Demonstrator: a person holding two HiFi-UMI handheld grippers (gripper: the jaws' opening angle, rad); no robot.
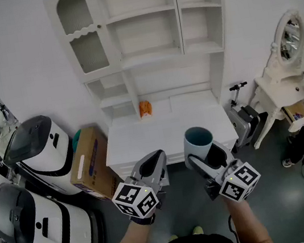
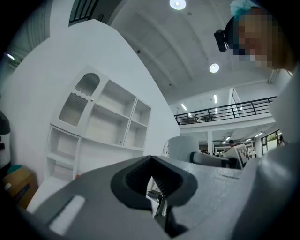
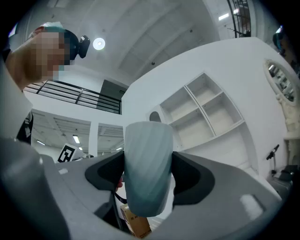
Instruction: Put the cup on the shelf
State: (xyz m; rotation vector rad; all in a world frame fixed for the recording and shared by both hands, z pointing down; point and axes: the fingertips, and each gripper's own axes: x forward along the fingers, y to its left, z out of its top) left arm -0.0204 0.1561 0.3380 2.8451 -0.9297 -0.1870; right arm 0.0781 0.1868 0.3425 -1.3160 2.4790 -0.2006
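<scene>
Cup (image 1: 197,138), upright and empty, sits clamped in right gripper (image 1: 206,156) jaws; left gripper (image 1: 154,164) jaws pressed together.

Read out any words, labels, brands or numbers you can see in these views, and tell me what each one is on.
Nothing can be read as text.
On the cardboard box: blue print, too small to read.
On the orange packet standing on the white desk: print too small to read.
On the left marker cube and right marker cube: black-and-white square patterns only, no letters.
On the cup: no print visible.
</scene>
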